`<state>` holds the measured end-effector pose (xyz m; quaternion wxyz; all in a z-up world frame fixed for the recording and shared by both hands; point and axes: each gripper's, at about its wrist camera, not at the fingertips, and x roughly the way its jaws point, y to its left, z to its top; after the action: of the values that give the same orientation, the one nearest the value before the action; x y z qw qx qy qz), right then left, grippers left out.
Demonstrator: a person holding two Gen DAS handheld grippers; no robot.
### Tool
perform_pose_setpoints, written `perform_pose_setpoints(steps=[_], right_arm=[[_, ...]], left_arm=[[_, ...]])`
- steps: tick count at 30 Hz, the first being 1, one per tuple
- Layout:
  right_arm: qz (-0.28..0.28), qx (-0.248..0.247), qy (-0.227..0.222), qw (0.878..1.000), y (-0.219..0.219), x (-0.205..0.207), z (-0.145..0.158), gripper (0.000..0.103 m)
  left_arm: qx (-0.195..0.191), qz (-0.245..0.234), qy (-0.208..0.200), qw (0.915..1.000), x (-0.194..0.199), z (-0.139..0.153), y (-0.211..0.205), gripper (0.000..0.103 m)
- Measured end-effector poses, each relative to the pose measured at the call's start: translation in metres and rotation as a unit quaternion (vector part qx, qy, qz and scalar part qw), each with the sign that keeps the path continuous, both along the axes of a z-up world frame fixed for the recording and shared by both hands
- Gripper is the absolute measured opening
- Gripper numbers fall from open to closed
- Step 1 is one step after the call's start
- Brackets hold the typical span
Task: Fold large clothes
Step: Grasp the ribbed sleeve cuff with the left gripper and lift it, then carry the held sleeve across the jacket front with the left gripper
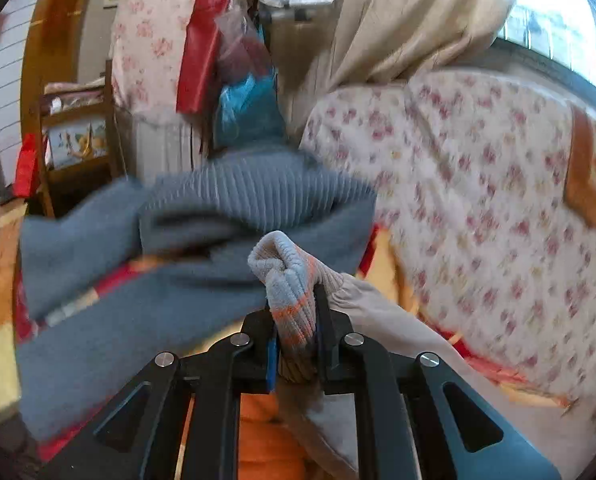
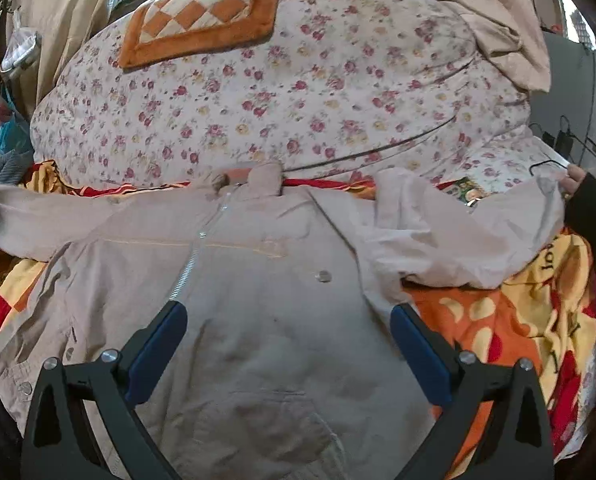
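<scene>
A beige zip jacket [image 2: 257, 288] lies front up on a red and orange blanket [image 2: 498, 320], collar toward a floral duvet. My right gripper [image 2: 287, 320] is open above the jacket's lower front, jaws wide apart and empty. My left gripper [image 1: 295, 332] is shut on the jacket's striped knit cuff [image 1: 289, 280], with the beige sleeve [image 1: 386, 316] trailing to the right. In the right wrist view, a person's hand [image 2: 578, 184] holds the end of the other sleeve at the right.
A grey-blue ribbed sweater [image 1: 233, 208] lies bunched ahead of the left gripper. The floral duvet [image 2: 277, 92] with an orange checked cushion [image 2: 201, 16] is heaped behind the jacket. Hanging bags [image 1: 241, 64] and a wooden shelf [image 1: 77, 136] stand beyond the bed.
</scene>
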<state>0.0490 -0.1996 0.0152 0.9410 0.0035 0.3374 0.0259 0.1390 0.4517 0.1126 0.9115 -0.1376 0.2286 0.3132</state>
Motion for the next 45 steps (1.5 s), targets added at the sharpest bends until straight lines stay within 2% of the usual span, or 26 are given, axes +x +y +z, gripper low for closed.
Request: perform_pose_setpoints(steps=[3, 6, 10, 14, 16, 20, 22, 23, 25, 28, 29, 30, 31, 32, 33, 34, 35, 38, 40, 41, 42, 45], right_arm=[[-0.016, -0.019, 0.005, 1.000, -0.004, -0.006, 0.004, 0.103], [-0.030, -0.021, 0.002, 0.999, -0.013, -0.017, 0.009, 0.103], [-0.050, -0.010, -0.004, 0.999, -0.031, -0.029, 0.014, 0.103], [-0.065, -0.004, -0.009, 0.998, -0.047, -0.036, 0.016, 0.103], [-0.074, -0.002, -0.008, 0.997, -0.053, -0.037, 0.016, 0.103], [-0.096, -0.007, -0.013, 0.995, -0.066, -0.039, 0.018, 0.103], [-0.101, -0.012, -0.012, 0.995, -0.072, -0.039, 0.017, 0.103], [-0.103, -0.014, -0.010, 0.995, -0.075, -0.038, 0.015, 0.103], [-0.108, -0.008, -0.004, 0.994, -0.081, -0.036, 0.013, 0.103], [-0.115, 0.012, -0.001, 0.993, -0.091, -0.036, 0.012, 0.103], [-0.118, 0.015, -0.002, 0.993, -0.093, -0.036, 0.012, 0.103], [-0.119, 0.017, -0.002, 0.993, -0.094, -0.035, 0.012, 0.103], [-0.119, 0.018, -0.001, 0.993, -0.094, -0.035, 0.012, 0.103], [-0.119, 0.017, -0.001, 0.993, -0.093, -0.034, 0.011, 0.103], [-0.120, 0.016, 0.000, 0.993, -0.093, -0.034, 0.011, 0.103], [-0.122, 0.016, -0.001, 0.992, -0.093, -0.035, 0.011, 0.103], [-0.123, 0.016, -0.001, 0.992, -0.093, -0.035, 0.011, 0.103], [-0.124, 0.020, -0.006, 0.992, -0.089, -0.032, 0.013, 0.103], [-0.115, 0.019, -0.007, 0.993, -0.083, -0.029, 0.013, 0.103], [-0.107, 0.020, -0.010, 0.994, -0.079, -0.027, 0.014, 0.103], [-0.092, 0.023, -0.018, 0.995, -0.072, -0.024, 0.015, 0.103], [-0.039, 0.031, -0.017, 0.999, -0.056, 0.000, 0.018, 0.103]], left_arm=[[0.017, -0.066, 0.013, 0.9976, 0.019, 0.024, -0.040, 0.002], [-0.021, -0.147, 0.009, 0.9889, 0.045, 0.023, -0.110, 0.002], [-0.068, -0.257, 0.024, 0.9637, 0.080, -0.002, -0.236, 0.002], [-0.109, -0.353, 0.046, 0.9280, 0.099, -0.041, -0.389, 0.002], [-0.127, -0.387, 0.068, 0.9106, 0.101, -0.064, -0.452, 0.002], [-0.151, -0.435, 0.114, 0.8802, 0.095, -0.108, -0.543, 0.003], [-0.147, -0.443, 0.137, 0.8738, 0.091, -0.126, -0.569, 0.008], [-0.147, -0.442, 0.143, 0.8733, 0.091, -0.133, -0.575, 0.009], [-0.149, -0.444, 0.145, 0.8717, 0.088, -0.139, -0.584, 0.014], [-0.150, -0.461, 0.143, 0.8627, 0.085, -0.140, -0.594, 0.022], [-0.164, -0.483, 0.141, 0.8483, 0.083, -0.141, -0.598, 0.022], [-0.170, -0.498, 0.144, 0.8381, 0.084, -0.141, -0.601, 0.023], [-0.163, -0.508, 0.149, 0.8325, 0.083, -0.141, -0.604, 0.023], [-0.156, -0.509, 0.152, 0.8331, 0.084, -0.141, -0.605, 0.023], [-0.160, -0.513, 0.153, 0.8291, 0.083, -0.140, -0.602, 0.023], [-0.176, -0.522, 0.153, 0.8206, 0.082, -0.137, -0.595, 0.023], [-0.186, -0.527, 0.150, 0.8157, 0.080, -0.134, -0.586, 0.023], [-0.190, -0.535, 0.134, 0.8124, 0.072, -0.118, -0.550, 0.023], [-0.175, -0.527, 0.124, 0.8224, 0.067, -0.108, -0.520, 0.023], [-0.159, -0.509, 0.123, 0.8370, 0.066, -0.104, -0.494, 0.023], [-0.150, -0.496, 0.124, 0.8461, 0.066, -0.103, -0.476, 0.023], [-0.115, -0.439, 0.133, 0.8813, 0.068, -0.103, -0.410, 0.023]])
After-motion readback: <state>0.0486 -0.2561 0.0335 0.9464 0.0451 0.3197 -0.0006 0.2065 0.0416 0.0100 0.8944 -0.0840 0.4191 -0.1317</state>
